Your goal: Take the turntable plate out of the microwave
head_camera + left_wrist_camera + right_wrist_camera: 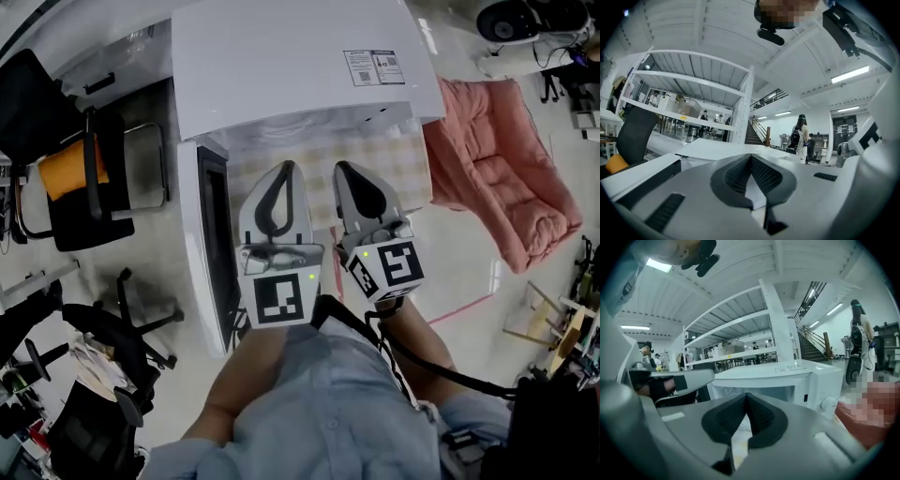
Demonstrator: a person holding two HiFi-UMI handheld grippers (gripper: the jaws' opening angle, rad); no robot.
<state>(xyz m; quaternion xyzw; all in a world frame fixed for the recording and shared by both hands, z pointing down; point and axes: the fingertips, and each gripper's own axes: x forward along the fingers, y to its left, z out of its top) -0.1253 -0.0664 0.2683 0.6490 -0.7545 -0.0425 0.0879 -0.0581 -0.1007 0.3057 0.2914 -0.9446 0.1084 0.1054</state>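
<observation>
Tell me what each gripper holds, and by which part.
Nothing is held. The left gripper and the right gripper are both shut and empty, in front of the open microwave.

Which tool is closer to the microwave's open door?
The left tool, at the head view's left: the open door hangs just beside it, while the right tool is farther across the opening.

Head view: overhead, steeply downward, close above the microwave [300, 66]. Gripper views: low, close behind own jaws, facing roughly level. Head and right gripper views share the microwave.
</observation>
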